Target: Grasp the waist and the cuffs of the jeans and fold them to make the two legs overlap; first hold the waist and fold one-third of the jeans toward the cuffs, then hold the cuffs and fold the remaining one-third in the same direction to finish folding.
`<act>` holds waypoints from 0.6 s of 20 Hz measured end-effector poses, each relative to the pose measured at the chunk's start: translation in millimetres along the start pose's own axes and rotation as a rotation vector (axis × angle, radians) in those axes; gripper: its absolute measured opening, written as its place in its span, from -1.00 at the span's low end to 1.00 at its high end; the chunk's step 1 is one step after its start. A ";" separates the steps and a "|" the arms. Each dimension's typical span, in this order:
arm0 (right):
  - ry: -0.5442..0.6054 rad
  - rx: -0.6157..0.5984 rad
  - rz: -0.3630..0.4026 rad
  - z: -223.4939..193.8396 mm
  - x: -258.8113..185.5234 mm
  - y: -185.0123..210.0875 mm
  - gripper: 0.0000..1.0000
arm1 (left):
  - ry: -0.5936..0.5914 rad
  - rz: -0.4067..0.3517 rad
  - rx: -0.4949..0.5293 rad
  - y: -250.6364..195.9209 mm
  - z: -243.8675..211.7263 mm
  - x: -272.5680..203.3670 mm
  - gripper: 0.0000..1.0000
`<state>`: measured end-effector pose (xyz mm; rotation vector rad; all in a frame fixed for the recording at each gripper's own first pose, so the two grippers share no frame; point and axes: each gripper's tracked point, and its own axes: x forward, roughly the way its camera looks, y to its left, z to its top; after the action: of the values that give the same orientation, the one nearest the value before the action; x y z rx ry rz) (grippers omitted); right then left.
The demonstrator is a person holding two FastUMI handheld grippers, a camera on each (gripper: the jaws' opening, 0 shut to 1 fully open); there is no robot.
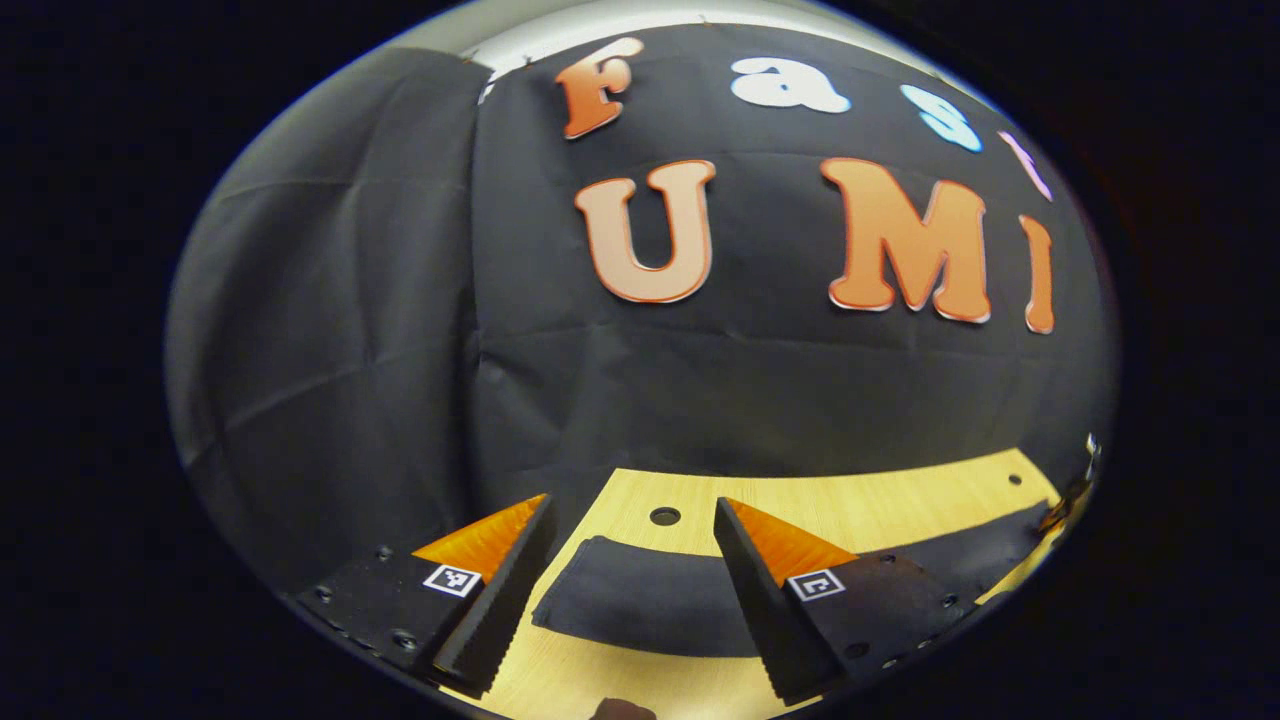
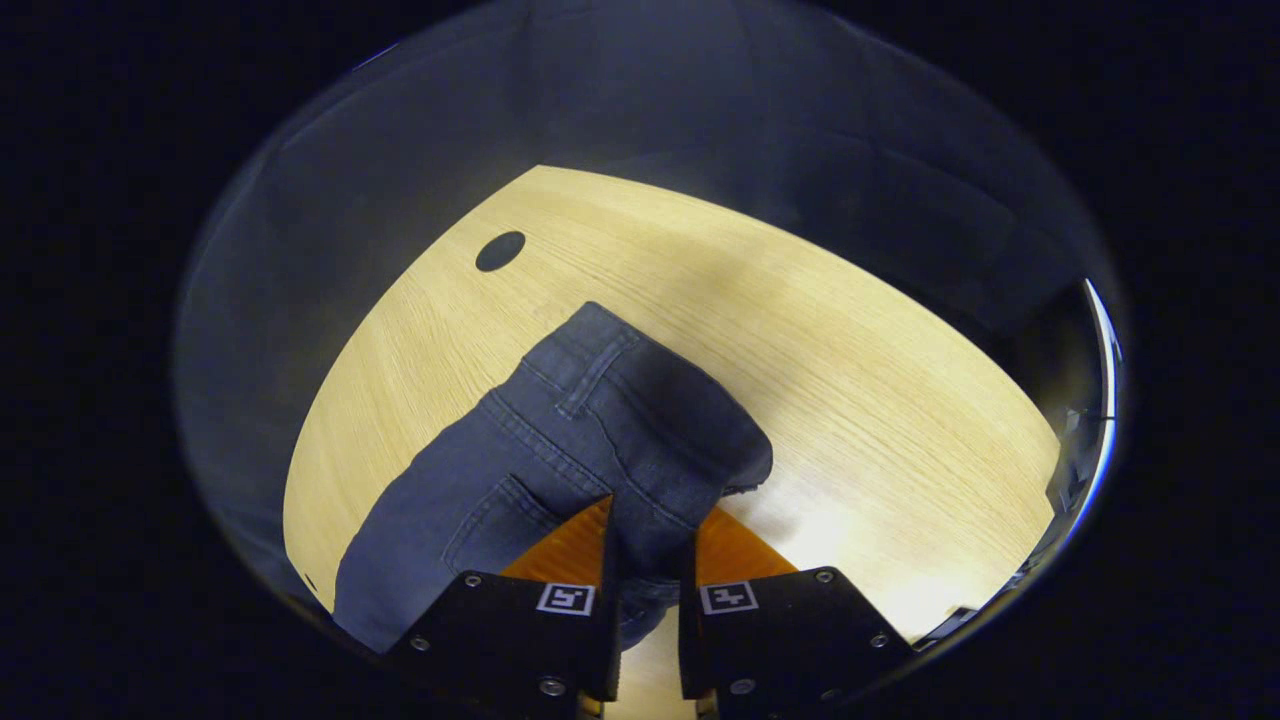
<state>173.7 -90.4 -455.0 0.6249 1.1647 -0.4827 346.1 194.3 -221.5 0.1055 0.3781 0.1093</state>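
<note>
here my right hand-held gripper (image 2: 648,545) is pinched nearly closed on a bunch of the jeans (image 2: 560,455) at the waist end, both fingers pressing the denim, so i can carry that end over. the waistband and back pocket lie spread on the wooden worktop (image 2: 850,400), reaching toward the round hole (image 2: 500,251) near its far edge. my left hand-held gripper (image 1: 632,580) hangs wide apart, holding nothing, above a dark strip of fabric (image 1: 640,610) i take for the leg end, ready, i judge, for the cuffs.
</note>
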 end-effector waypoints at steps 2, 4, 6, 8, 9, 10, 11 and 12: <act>-0.031 -0.004 0.022 5.8 -2.2 3.4 -0.51 | -0.031 -0.035 0.064 -18.4 3.1 -8.4 0.84; -0.065 -0.006 0.056 12.9 -9.6 8.4 -0.51 | -0.040 -0.064 0.080 -35.7 3.6 -12.1 0.86; -0.120 -0.030 0.110 18.8 -17.5 15.8 -0.52 | -0.037 -0.087 0.088 -47.2 -0.9 -12.5 0.87; -0.158 -0.059 0.149 20.8 -34.6 18.5 -0.52 | -0.034 -0.108 0.101 -55.9 -4.6 -13.8 0.86; -0.170 -0.064 0.172 21.2 -38.3 18.5 -0.52 | -0.026 -0.116 0.105 -58.6 -8.1 -14.6 0.86; -0.181 -0.075 0.189 25.0 -35.4 20.0 -0.52 | -0.019 -0.119 0.106 -60.3 -10.5 -14.8 0.86; -0.203 -0.093 0.198 25.6 -32.0 19.3 -0.52 | -0.015 -0.122 0.107 -60.0 -13.0 -14.9 0.90; -0.213 -0.111 0.215 26.5 -31.0 22.2 -0.52 | -0.015 -0.124 0.107 -60.8 -13.5 -15.1 0.86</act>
<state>196.2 -91.0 -414.4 0.5798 0.9048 -0.2909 332.3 133.4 -236.0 0.1883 0.3751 -0.0344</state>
